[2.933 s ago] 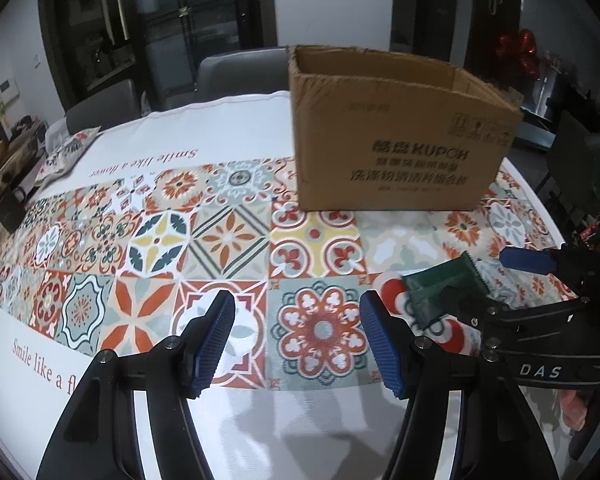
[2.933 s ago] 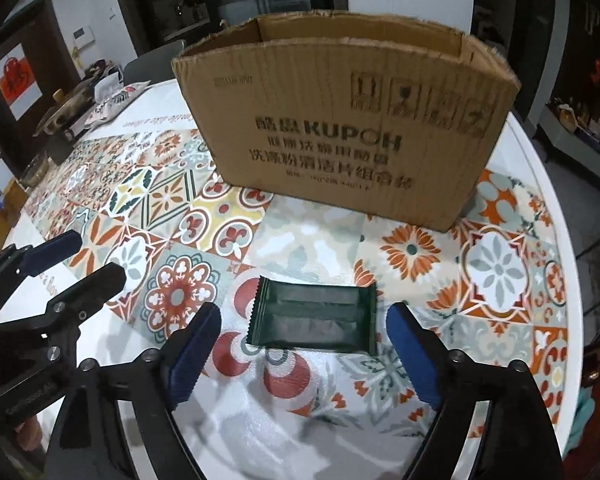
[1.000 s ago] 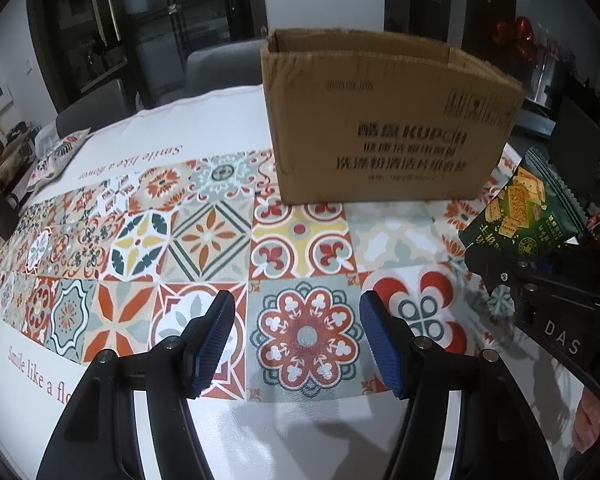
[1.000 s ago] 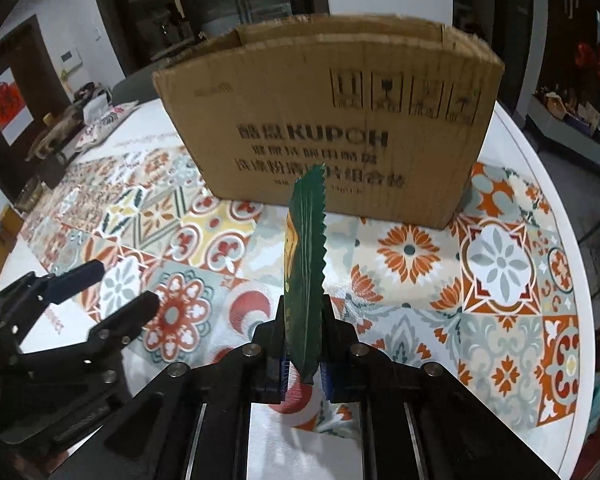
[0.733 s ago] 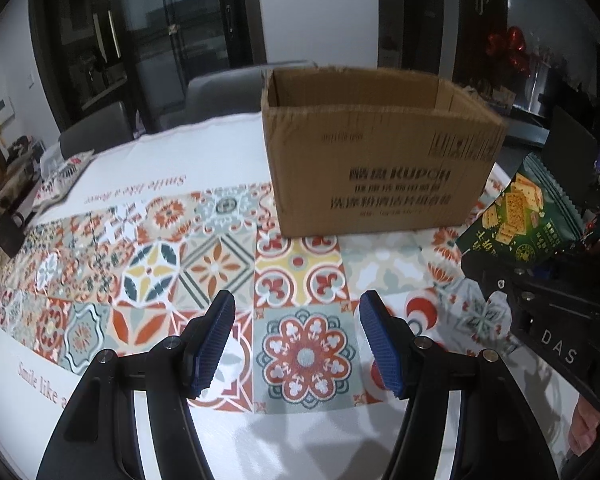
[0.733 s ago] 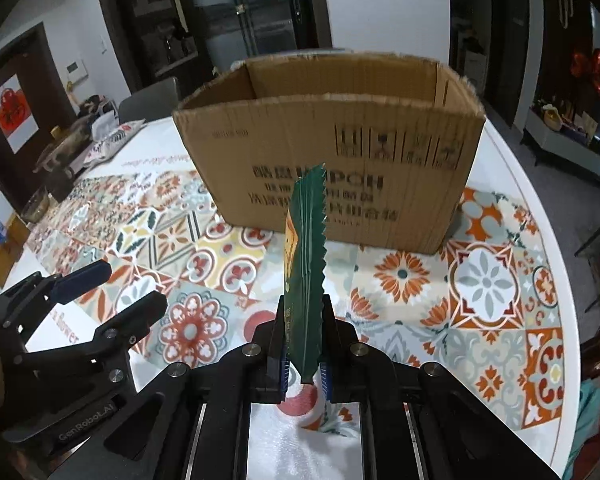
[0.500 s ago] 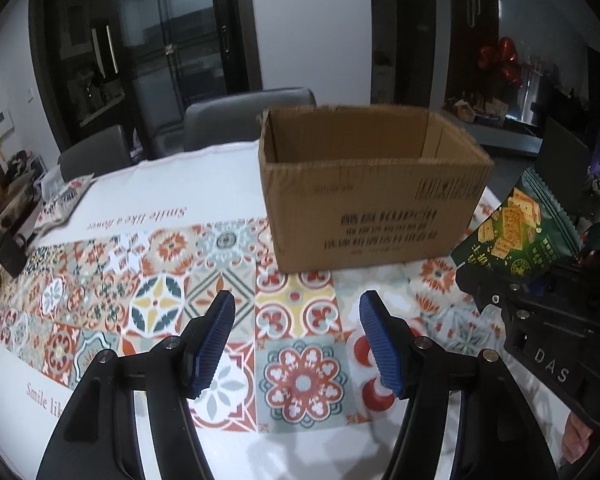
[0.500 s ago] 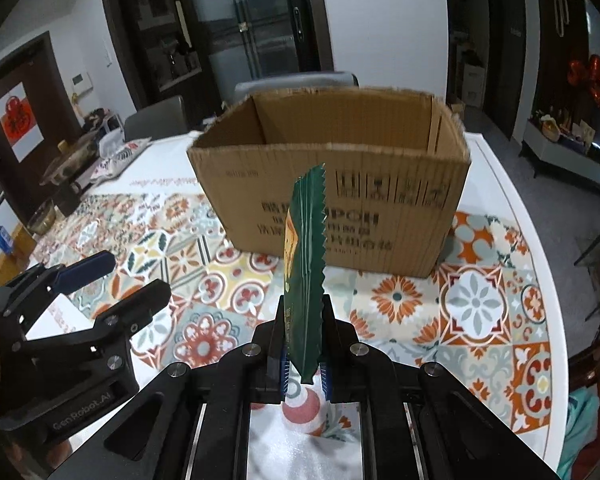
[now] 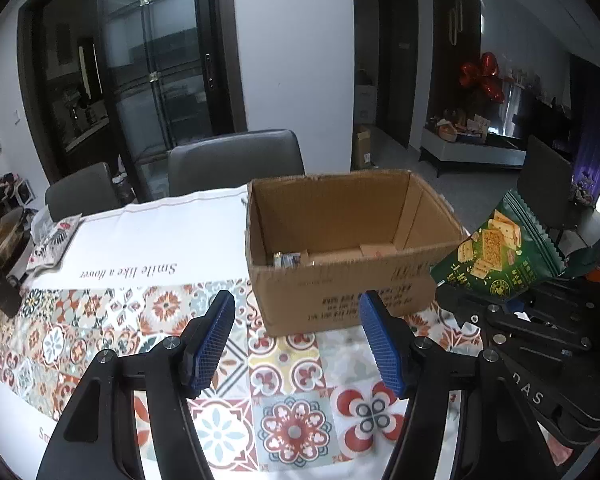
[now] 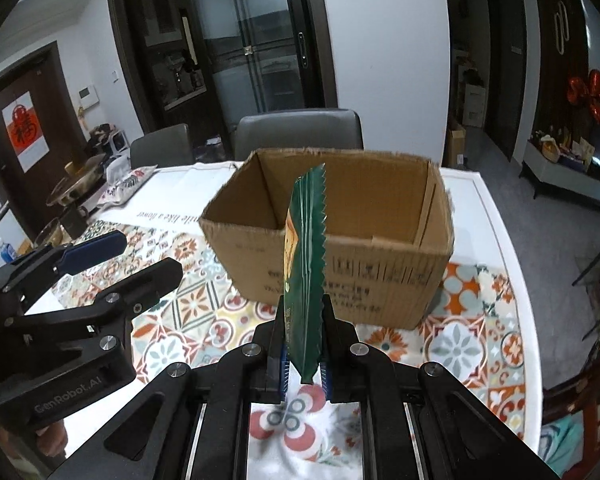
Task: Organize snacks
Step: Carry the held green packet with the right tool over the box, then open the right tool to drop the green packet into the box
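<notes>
From the left wrist view, the left tongs (image 9: pixel 296 344) stand wide apart with nothing between their blue ribbed pads (image 9: pixel 214 340), raised above the counter (image 9: pixel 148 236), which is covered by a white cloth with coloured floral tile patterns. Ahead sits the open brown cardboard box (image 9: pixel 340 276) with printed lettering on its near wall; a small wrapped item (image 9: pixel 287 258) lies on its floor near the front left corner. To the right, the dark green crinkle-edged cracker packet (image 9: pixel 496 252) is held in the air beside the box's right end, its printed face showing crackers, above the black frame of the right tongs.

From the right wrist view, the right tongs (image 10: pixel 303 372) are closed narrowly on the packet's lower edge. The green packet (image 10: pixel 306 264) stands upright, seen edge-on, in front of the cardboard box (image 10: pixel 380 276). The left tongs (image 10: pixel 116 260) appear at the left, spread wide. Two grey chairs (image 10: pixel 296 128) stand behind the counter.
</notes>
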`<state>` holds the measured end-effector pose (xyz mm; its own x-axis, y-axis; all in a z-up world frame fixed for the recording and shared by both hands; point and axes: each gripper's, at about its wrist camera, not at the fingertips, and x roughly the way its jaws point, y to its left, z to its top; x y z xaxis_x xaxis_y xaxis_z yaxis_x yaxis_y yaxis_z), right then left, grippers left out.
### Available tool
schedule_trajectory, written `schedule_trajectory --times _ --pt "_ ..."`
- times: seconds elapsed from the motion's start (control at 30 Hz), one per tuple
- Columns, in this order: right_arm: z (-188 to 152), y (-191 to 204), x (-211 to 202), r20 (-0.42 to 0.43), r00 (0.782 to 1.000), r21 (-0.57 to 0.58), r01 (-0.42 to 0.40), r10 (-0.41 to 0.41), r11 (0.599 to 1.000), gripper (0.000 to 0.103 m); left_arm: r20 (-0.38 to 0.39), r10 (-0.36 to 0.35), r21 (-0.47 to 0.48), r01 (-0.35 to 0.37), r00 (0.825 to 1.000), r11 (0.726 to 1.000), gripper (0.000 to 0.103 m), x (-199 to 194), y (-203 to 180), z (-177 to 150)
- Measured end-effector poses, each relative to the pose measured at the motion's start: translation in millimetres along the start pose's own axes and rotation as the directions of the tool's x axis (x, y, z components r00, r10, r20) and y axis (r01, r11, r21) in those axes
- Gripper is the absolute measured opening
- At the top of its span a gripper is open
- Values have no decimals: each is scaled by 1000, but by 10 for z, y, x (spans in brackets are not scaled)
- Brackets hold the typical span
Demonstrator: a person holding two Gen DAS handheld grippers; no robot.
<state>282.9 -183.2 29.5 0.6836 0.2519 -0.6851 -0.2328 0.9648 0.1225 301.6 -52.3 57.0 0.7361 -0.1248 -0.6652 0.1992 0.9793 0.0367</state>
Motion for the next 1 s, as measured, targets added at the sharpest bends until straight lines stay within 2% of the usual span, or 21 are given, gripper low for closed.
schedule_trajectory --times 0.27,0.57,0.73,1.0 --pt "375 -66 44 -16 1000 -28 14 -15 1000 13 -14 -13 11 13 1000 1000 66 110 26 315" --pt "734 -149 232 -77 996 -47 43 -46 998 13 -84 -14 11 15 996 1000 68 367 99 566" --pt "858 -166 390 -118 991 -70 57 -65 996 13 -124 -10 7 11 992 1000 68 523 137 679" --pt "953 -273 632 -183 978 -71 91 -103 993 15 -173 17 -8 -19 985 1000 73 686 205 722"
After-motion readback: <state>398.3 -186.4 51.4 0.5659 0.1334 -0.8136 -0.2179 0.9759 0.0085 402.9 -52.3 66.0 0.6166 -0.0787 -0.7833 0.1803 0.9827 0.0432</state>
